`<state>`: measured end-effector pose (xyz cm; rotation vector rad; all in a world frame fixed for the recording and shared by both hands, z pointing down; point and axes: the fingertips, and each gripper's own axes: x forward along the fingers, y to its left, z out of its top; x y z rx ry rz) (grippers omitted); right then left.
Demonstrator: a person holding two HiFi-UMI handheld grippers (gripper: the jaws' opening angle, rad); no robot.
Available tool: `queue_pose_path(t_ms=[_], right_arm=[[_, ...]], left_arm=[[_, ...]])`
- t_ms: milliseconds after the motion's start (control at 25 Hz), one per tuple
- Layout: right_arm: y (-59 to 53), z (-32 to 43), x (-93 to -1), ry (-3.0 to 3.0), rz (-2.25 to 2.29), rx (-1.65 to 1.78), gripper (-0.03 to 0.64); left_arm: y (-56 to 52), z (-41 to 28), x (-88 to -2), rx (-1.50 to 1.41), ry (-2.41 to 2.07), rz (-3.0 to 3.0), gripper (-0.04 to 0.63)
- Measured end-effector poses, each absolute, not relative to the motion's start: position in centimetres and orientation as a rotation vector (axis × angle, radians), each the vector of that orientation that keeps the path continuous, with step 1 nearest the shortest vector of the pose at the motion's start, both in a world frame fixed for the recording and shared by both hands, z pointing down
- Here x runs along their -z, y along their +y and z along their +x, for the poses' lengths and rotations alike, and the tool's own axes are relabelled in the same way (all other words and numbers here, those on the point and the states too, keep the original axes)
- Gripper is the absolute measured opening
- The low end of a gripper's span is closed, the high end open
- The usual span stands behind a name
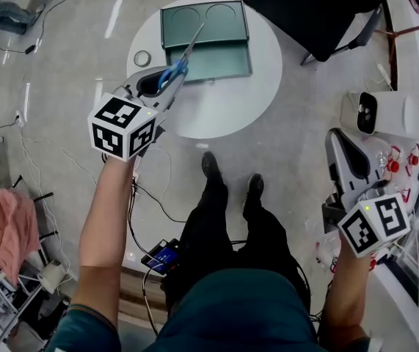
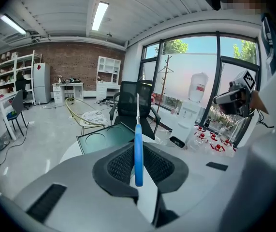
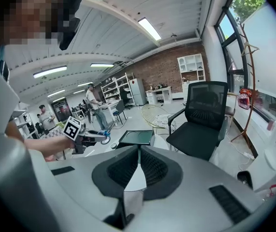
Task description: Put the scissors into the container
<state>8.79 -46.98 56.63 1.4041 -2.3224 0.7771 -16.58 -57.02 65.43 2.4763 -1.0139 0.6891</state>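
- Round white table (image 1: 220,105) stood ahead of and below the left fingers, well away from the right fingers.
- Black office chair (image 1: 319,6) stood past the table, further ahead of the left fingers; the right gripper view showed it ahead of the right fingers too.
- Dark green container (image 1: 205,42), a rectangular tray with two round recesses, lay flat on the table, ahead of and lower than the left fingers.
- Left gripper (image 1: 166,79) was held in the air over the near left part of the table, its fingers pinched on the scissors' blue handle.
- Right gripper (image 3: 138,164) was held off to the right, clear of the table, its fingers pressed together with nothing between them.
- Scissors (image 2: 138,149) were clamped in the left fingers with the blades closed and running straight out past the fingertips. In the head view the blade tip crossed over the container. The scissors were not in the container, and the height above it could not be told.
- A small roll of tape (image 1: 142,59) lay on the table just left of the left fingertips, beside the container's left edge.
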Motion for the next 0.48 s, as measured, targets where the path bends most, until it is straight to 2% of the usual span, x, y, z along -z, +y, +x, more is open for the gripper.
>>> queue_pose_path(t_ms=[480], right_arm=[[-46.5, 8.4, -61.4, -2.26, 1.415, -0.841, 0.041]], left_arm=[[-59.2, -17.5, -72.6, -0.815, -0.962, 2.437, 0.066]])
